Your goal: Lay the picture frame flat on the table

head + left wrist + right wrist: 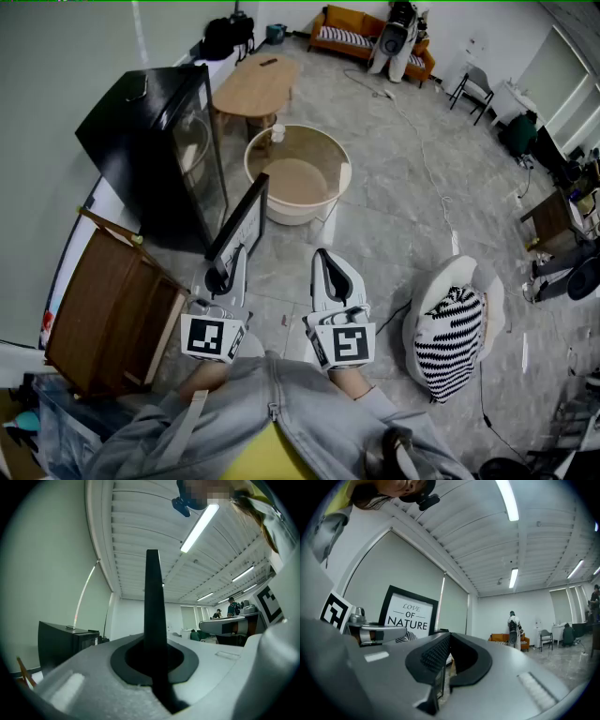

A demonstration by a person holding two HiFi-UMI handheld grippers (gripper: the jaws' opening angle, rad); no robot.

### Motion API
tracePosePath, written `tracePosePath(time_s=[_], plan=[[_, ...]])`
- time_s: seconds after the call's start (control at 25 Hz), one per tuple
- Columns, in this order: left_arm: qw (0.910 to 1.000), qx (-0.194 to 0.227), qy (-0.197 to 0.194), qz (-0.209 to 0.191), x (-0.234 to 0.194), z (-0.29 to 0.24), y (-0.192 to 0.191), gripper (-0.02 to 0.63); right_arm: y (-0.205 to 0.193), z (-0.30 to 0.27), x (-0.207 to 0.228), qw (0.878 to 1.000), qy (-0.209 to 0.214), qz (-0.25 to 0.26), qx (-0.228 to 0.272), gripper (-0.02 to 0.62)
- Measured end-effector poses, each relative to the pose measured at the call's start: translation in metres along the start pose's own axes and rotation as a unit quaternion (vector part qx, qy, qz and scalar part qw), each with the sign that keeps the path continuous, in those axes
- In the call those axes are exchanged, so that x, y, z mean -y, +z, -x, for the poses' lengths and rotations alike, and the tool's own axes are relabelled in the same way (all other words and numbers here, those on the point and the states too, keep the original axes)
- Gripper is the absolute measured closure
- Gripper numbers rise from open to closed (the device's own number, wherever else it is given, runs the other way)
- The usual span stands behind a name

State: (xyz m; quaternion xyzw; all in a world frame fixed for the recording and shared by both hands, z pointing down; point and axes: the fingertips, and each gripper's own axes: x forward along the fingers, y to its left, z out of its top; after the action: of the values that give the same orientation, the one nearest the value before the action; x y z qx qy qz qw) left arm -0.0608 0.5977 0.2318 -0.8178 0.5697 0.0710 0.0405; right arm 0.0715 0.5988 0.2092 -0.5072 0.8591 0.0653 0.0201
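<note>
A grey marbled floor (pixel 403 206) fills the room, with a black glass-fronted cabinet (pixel 159 141) at the left and an orange sofa (pixel 361 37) against the far wall.

The black-edged picture frame with a white "LOVE OF NATURE" print (pixel 408 616) is off the floor, standing on edge in the air just in front of the cabinet. In the head view it shows as a thin dark slab (pixel 242 223) leaning slightly to the right.

The left hand-held gripper (pixel 227 267) is closed on the frame's lower edge. In its own view the dark edge (pixel 153 602) rises straight up out of the closed jaws (pixel 154 663).

The right hand-held gripper (pixel 323 255) is just to the right of it, fully closed with nothing between its ribbed pads (pixel 443 660).

Both tools are held low and close to the body, side by side and pointing away, with the marker cubes nearest the grey sleeves.

Beyond the frame is a round cream tub-like piece (pixel 298 173), and farther off an oval wooden worktop (pixel 255 84). A brown wooden panelled unit (pixel 108 314) stands near left. A zebra-striped cushion (pixel 448 342) lies on a white seat near right.
</note>
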Motion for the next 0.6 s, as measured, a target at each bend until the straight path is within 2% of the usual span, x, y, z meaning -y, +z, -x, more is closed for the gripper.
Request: tracePosePath(time_s=[0.12,0.32,0.6], plan=[[0.9999,-0.006,-0.012,-0.002,0.003,-0.013,-0.001,0.600,-0.002,-0.007,0.006,1.000,-0.006,-0.005,0.006,0.597],[0.9996,-0.008,-0.025,0.008,-0.004,-0.036,-0.009,0.600,-0.016,-0.027,0.010,1.000,0.008,-0.019,0.001,0.595],[0.9987,-0.007,-0.047,0.021,-0.048,-0.110,-0.031,0.600,-0.042,-0.108,0.038,1.000,0.002,-0.025,-0.009,0.595]])
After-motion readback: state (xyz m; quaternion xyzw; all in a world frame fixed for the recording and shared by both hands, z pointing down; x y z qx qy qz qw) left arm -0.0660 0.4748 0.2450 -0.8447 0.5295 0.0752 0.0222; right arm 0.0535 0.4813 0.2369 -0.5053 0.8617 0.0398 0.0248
